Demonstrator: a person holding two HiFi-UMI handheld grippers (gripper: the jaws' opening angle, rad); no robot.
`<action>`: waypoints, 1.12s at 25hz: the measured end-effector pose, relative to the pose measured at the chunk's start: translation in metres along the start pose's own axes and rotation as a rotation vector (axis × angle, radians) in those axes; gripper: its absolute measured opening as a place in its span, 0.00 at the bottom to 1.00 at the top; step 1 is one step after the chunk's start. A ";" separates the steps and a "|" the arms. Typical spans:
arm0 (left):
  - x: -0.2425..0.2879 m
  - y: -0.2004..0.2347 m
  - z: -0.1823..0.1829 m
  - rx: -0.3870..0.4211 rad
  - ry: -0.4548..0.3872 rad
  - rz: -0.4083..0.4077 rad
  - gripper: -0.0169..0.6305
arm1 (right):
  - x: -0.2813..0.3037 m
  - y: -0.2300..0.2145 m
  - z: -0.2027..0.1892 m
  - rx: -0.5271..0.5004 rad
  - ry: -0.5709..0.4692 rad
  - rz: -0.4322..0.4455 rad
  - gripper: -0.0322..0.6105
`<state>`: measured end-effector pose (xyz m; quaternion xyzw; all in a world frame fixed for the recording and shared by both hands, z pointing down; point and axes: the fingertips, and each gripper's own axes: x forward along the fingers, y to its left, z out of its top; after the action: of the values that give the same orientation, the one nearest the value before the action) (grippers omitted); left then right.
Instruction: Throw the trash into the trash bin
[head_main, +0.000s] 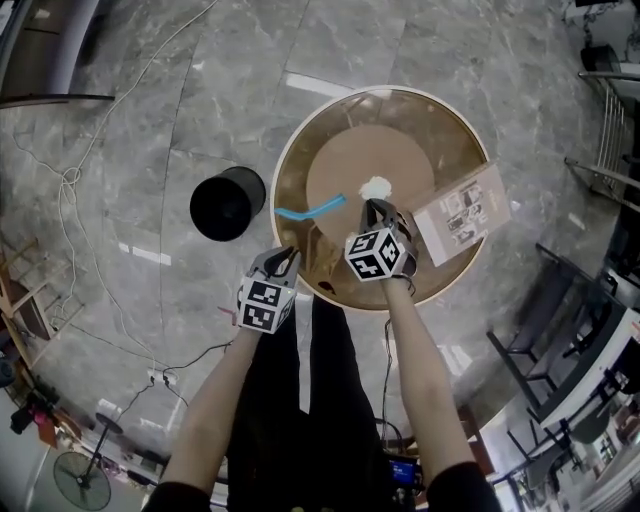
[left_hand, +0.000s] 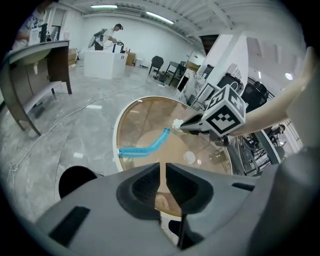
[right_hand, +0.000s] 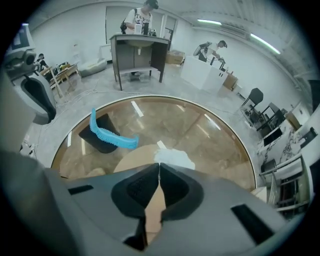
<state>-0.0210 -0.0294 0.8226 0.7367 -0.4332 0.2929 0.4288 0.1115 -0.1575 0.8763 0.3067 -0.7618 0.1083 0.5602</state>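
Seeing the bin (head_main: 227, 203) on the floor (head_main: 150, 120) left of the table (head_main: 445, 125), left gripper (head_main: 288, 256) by its near edge, jaws nearly closed, empty. Further right, got a blue strip (head_main: 310, 209) on the table and right gripper (head_main: 376, 204) pinching the paper wad (head_main: 376, 186) mid-table.

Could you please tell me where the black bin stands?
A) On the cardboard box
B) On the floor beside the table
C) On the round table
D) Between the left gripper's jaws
B: the head view shows the bin standing on the grey floor, just left of the table.
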 end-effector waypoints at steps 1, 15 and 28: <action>0.000 0.003 0.000 -0.009 0.000 0.004 0.09 | -0.005 0.002 0.001 -0.004 -0.003 0.003 0.07; -0.072 0.073 -0.005 -0.219 -0.020 0.167 0.07 | -0.108 0.077 0.096 -0.052 -0.103 0.083 0.07; -0.219 0.156 -0.041 -0.546 -0.183 0.438 0.07 | -0.140 0.237 0.238 -0.387 -0.233 0.349 0.07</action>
<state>-0.2618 0.0518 0.7244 0.5081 -0.6794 0.1843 0.4963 -0.1894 -0.0436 0.7062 0.0688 -0.8688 0.0199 0.4900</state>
